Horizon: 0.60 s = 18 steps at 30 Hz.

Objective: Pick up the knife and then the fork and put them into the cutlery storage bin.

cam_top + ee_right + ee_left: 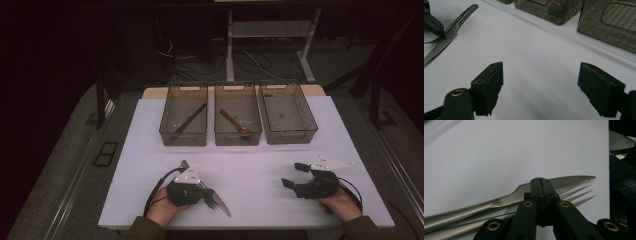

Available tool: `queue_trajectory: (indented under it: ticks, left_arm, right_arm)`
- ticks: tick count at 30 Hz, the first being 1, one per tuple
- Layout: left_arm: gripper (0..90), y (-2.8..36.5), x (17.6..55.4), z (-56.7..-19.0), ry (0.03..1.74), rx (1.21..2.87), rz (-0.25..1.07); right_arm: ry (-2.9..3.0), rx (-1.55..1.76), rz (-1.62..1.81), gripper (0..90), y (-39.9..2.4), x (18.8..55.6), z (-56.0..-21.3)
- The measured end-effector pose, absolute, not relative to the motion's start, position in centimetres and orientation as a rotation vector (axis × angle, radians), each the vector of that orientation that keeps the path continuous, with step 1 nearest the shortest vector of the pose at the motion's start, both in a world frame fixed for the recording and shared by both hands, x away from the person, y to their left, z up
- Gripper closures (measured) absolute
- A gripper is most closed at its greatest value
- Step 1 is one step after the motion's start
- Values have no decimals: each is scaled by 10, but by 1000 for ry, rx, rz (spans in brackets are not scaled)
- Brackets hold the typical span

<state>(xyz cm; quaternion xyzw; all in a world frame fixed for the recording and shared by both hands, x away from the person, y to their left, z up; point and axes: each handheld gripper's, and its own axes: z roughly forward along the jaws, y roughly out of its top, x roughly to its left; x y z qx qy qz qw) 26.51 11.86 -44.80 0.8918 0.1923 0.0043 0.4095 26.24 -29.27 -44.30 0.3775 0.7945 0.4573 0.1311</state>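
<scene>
On the surface [150, 150] three bins stand in a row at the far side: the left bin [183, 120] holds a long utensil, the middle bin [238, 120] a spoon [235, 121]. Near the front edge, at left, a knife [220, 202] and a fork [210, 202] lie side by side.

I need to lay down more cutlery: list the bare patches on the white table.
Free: the wide strip between the three bins and the two hand-held grippers, and the middle gap between the left hand-held gripper and the right hand-held gripper. Crowded: the near-left edge, where the knife and fork lie together.
</scene>
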Motion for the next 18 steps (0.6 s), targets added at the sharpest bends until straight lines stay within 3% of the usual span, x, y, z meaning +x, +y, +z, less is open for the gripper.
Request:
queue_trajectory:
  ticks: [18]
  left_arm:
    - [888,102,273,-451,448,2271,50]
  right_arm:
    - [2311,1097,1322,198,-293,263,-443]
